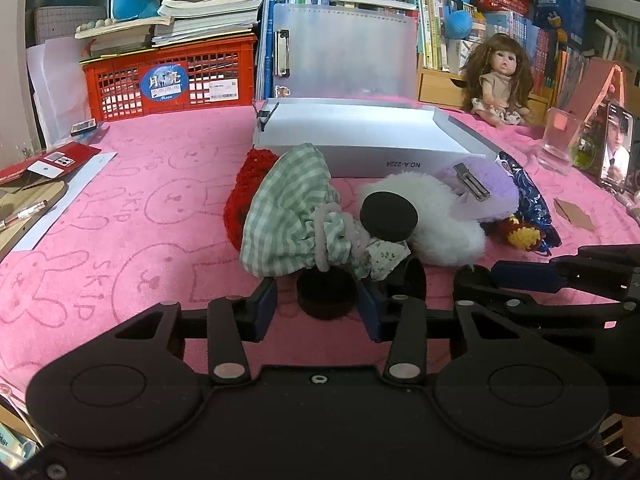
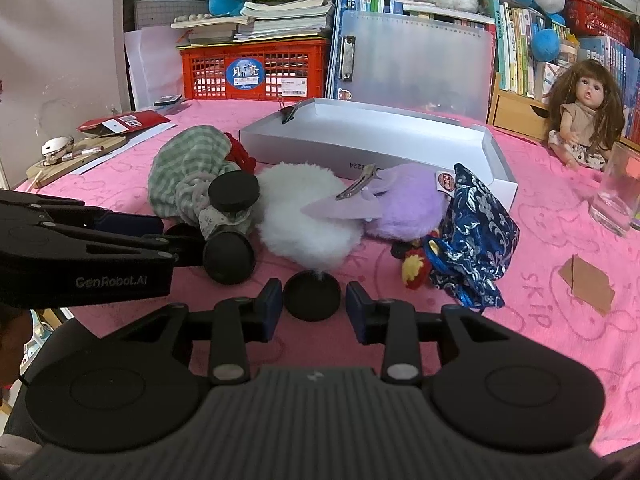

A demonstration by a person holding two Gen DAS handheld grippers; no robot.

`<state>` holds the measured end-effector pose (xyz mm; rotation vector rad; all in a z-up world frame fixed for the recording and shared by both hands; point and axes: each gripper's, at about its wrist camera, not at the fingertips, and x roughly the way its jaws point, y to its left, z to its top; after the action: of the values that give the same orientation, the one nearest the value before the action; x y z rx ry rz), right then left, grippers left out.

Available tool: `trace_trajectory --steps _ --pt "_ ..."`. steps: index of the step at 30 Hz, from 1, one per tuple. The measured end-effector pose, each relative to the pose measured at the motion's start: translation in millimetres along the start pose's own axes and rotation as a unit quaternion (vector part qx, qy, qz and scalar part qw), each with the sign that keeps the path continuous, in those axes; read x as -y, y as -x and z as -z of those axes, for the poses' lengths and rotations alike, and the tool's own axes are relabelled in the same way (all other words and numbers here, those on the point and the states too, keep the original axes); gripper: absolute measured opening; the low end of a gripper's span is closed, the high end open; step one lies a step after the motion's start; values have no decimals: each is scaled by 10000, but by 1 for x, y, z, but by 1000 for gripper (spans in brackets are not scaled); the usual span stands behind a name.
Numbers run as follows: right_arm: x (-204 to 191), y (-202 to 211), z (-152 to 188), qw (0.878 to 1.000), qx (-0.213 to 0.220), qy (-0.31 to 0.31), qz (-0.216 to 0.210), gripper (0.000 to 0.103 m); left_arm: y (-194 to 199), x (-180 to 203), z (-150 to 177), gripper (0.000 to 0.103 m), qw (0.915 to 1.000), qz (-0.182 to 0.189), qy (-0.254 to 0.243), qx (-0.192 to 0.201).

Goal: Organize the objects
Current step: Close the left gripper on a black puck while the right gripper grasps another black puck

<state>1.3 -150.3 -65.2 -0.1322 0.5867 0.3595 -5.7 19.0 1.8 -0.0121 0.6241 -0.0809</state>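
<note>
Black round disc (image 2: 312, 297) seen between right gripper (image 2: 312, 308) pads, untouched, jaws parted. Left gripper (image 1: 316, 308) jaws loose around second disc (image 1: 326, 297). White box (image 2: 400, 136) at 12 o'clock. Disc judged light, stiff; best gripped by edges.

Black tongs (image 2: 312, 306), blue pads (image 2: 269, 300), silver rivets, ribbed grey body, "GenRobot.AI" on left tongs (image 1: 316, 300)
</note>
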Motion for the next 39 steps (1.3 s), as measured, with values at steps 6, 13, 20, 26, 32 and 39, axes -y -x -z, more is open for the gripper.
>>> trace_trajectory --steps 6,13,20,26,32,39 --pt "0 0 0 10000 2 -1 -3 54 1 2 0 37 10000 13 -66 22" --pt "1 0 0 10000 9 -16 34 54 -1 3 -2 37 10000 13 -84 32" --pt "-1 -3 -1 10000 38 -10 69 54 -4 4 -4 37 9999 -3 -113 43" --pt "-4 -4 -2 9999 46 41 100 54 -5 4 -5 31 9999 -15 -121 43" --pt "-5 -2 -2 9999 45 35 89 42 -3 4 -4 31 9999 -9 -108 41" --pt "-6 2 -1 9999 81 38 100 41 -1 3 -3 31 9999 -15 -95 54"
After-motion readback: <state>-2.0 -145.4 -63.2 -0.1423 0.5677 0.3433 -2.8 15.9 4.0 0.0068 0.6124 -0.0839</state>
